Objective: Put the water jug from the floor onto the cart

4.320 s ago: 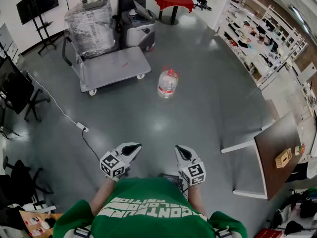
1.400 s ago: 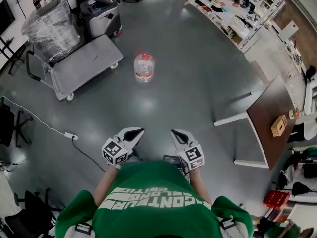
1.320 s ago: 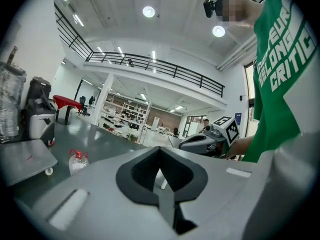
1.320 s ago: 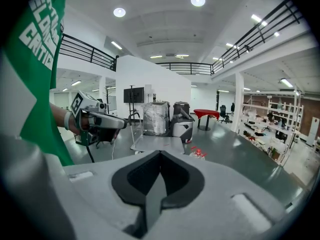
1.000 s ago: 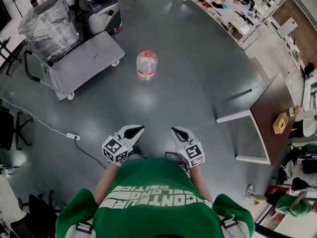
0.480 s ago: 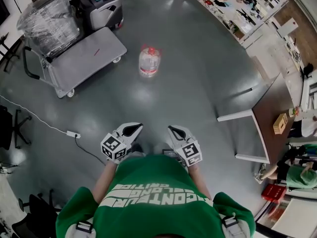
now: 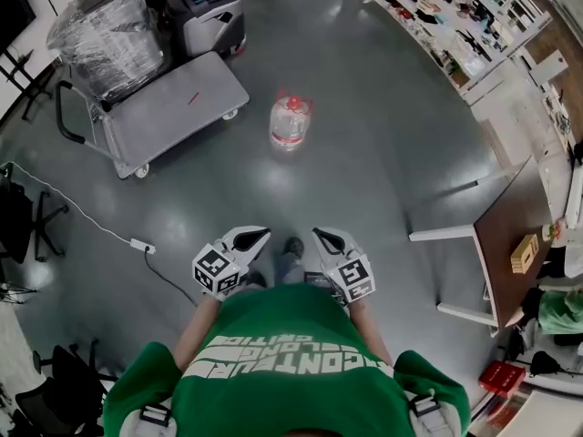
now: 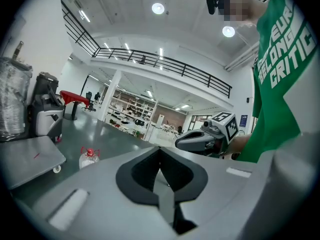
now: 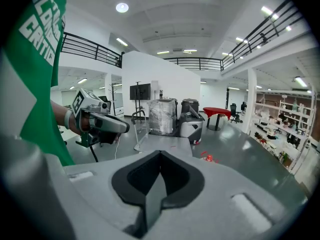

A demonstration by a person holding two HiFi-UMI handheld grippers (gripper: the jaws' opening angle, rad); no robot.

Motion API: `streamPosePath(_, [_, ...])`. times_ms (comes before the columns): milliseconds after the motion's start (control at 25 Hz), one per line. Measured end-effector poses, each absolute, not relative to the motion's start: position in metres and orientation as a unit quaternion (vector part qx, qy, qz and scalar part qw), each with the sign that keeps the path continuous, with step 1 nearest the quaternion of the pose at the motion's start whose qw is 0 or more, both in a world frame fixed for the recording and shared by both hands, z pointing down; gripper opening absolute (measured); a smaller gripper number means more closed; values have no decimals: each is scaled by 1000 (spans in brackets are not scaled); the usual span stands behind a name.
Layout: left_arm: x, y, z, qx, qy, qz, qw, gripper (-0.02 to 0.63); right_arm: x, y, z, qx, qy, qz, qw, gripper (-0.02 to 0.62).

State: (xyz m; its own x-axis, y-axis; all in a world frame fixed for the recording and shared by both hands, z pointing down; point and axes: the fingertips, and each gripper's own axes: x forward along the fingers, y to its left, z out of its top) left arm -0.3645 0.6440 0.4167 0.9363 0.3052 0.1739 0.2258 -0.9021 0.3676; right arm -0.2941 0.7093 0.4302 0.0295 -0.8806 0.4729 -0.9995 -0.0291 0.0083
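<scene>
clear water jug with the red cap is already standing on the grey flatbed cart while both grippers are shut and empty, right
Not quite. The clear water jug with the red cap stands on the grey floor, apart from the grey flatbed cart; the head view shows this. The left gripper and right gripper are shut and empty, as you said.

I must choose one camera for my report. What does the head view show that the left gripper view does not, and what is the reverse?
Only the head view: the white power strip lying on the grey floor, and the brown-topped table. Only the left gripper view: the round ceiling lights, the black balcony railing and the black camera on the person's head. Both: the clear plastic water jug with a red cap, standing on the floor apart from the flat grey cart, and the right gripper.
</scene>
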Motion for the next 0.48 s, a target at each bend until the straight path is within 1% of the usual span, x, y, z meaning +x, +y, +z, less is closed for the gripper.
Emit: streamPosePath(480, [-267,640,407,969,143,126,154,14,-191,685,430,694,-684,162,157,-8])
